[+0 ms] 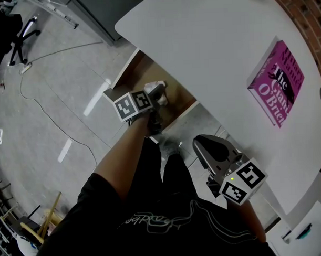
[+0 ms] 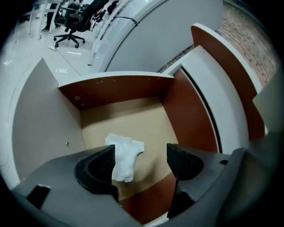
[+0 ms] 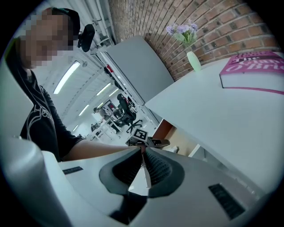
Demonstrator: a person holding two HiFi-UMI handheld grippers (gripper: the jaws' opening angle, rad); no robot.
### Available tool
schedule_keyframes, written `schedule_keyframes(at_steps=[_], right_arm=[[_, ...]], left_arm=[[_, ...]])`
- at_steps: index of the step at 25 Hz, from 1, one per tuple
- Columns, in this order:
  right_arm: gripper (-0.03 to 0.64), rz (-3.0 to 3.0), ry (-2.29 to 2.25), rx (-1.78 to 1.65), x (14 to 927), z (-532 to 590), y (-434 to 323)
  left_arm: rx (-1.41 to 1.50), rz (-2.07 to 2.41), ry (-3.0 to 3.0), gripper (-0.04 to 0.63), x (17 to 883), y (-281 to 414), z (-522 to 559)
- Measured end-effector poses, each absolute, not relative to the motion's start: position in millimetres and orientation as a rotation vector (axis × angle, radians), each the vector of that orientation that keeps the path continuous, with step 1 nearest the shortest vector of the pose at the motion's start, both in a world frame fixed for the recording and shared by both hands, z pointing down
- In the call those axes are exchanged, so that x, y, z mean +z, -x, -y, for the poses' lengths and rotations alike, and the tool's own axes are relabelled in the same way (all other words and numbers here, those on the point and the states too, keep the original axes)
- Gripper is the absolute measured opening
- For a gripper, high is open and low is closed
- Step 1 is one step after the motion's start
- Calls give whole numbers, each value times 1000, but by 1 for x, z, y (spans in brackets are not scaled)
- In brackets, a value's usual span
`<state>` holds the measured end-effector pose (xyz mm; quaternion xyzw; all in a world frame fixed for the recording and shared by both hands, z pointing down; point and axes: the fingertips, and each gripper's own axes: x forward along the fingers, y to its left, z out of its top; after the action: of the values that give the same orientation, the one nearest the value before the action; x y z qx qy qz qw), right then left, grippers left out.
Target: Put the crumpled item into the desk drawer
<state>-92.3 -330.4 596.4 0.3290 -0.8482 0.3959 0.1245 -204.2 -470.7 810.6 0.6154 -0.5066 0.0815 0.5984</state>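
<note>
The desk drawer [image 2: 115, 91] stands pulled out, with brown walls and a tan floor. A crumpled white item [image 2: 125, 156] lies inside it, partly hidden behind my left gripper's left finger [image 2: 95, 170]. My left gripper [image 2: 141, 165] hangs over the drawer with its jaws wide apart, and no pad presses on the item. In the head view the left gripper [image 1: 158, 96] is over the drawer [image 1: 131, 73] at the desk's edge. My right gripper [image 1: 200, 143] is held near the person's body, jaws shut with nothing between them; the right gripper view shows this gripper [image 3: 143, 153] too.
A white curved desk [image 1: 216, 54] carries a magenta book [image 1: 277, 84] on its right side. A vase of flowers [image 3: 188, 53] stands by the brick wall. Office chairs [image 2: 73, 20] and a cable [image 1: 49, 110] lie on the floor beyond the drawer.
</note>
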Motion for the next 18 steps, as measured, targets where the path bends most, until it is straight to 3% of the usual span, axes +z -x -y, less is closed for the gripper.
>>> schedule_keyframes(at_steps=[9, 13, 18], right_arm=[[57, 2592, -897, 1039, 520, 331, 99], [57, 2673, -831, 934, 462, 323, 102], [57, 2825, -727, 868, 381, 310, 109]], left_arm=[[136, 990, -1658, 352, 659, 188, 422], [190, 950, -1793, 227, 576, 189, 377], [157, 925, -2009, 130, 459, 188, 338]])
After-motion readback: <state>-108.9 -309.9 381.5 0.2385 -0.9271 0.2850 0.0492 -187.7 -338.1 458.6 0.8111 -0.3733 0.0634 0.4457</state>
